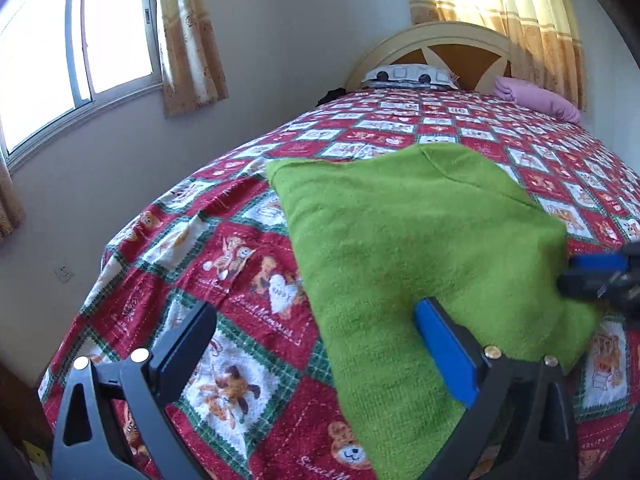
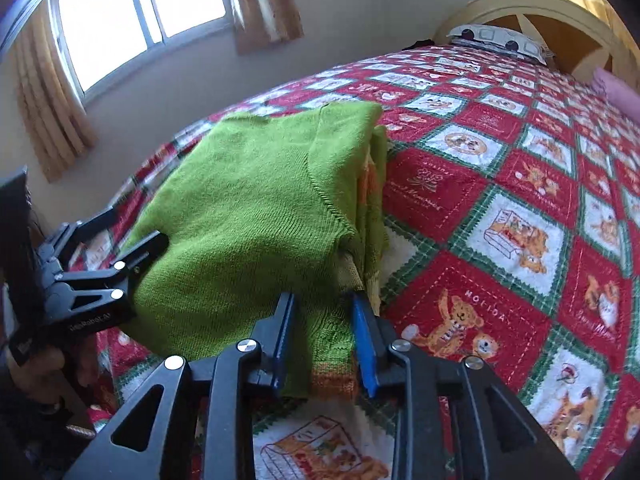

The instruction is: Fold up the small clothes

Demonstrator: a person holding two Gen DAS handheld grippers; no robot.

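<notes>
Your green knit sweater (image 2: 256, 220) lies on the teddy-bear bedspread (image 2: 500, 208) near the foot of the bed, already doubled over itself, with a sleeve seam running across the top layer and an orange-trimmed hem at the near edge.

Your right gripper (image 2: 324, 340) sits at that near hem with its blue-padded fingers (image 2: 366, 344) standing on either side of a bunched strip of the knit. The jaws look partly closed around it, but a gap shows beside the cloth, so I cannot tell whether you are truly pinching it. Placed there, it would give you the corner nearest you for lifting the hem.

Your left gripper (image 1: 316, 328) has its jaws wide apart and holds nothing. One finger (image 1: 444, 348) rests over the sweater's left edge, the other hangs over bare bedspread, so it straddles the edge, ready to take it. That likely sets up a matched two-corner lift toward the headboard (image 1: 432, 46).

The knit is soft and thick, so the layers could slide apart if you grip only the top one.
</notes>
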